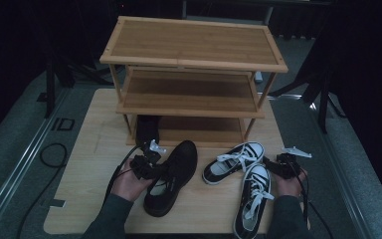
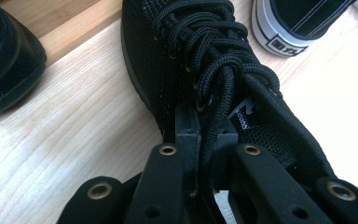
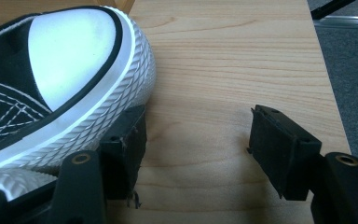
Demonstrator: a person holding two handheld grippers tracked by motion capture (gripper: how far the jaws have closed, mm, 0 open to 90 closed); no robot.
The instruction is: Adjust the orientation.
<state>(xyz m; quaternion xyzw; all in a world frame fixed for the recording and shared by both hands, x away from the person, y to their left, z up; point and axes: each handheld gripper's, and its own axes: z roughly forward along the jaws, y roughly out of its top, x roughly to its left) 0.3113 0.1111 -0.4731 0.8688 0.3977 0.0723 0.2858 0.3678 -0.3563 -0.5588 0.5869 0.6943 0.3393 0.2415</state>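
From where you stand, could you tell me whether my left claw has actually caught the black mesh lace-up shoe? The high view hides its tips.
Observer: Yes, the left claw is shut on the black mesh lace-up shoe, pinching its black laces near the top eyelets.
Operator: Thank you. Is the right claw holding anything?
Observer: No, the right claw is open, with bare light wooden table between its jaws.
Operator: How near is it to the sneaker?
Observer: One jaw sits right against the black-and-white canvas sneaker, at its white ribbed toe bumper. The other stands clear over the wood.
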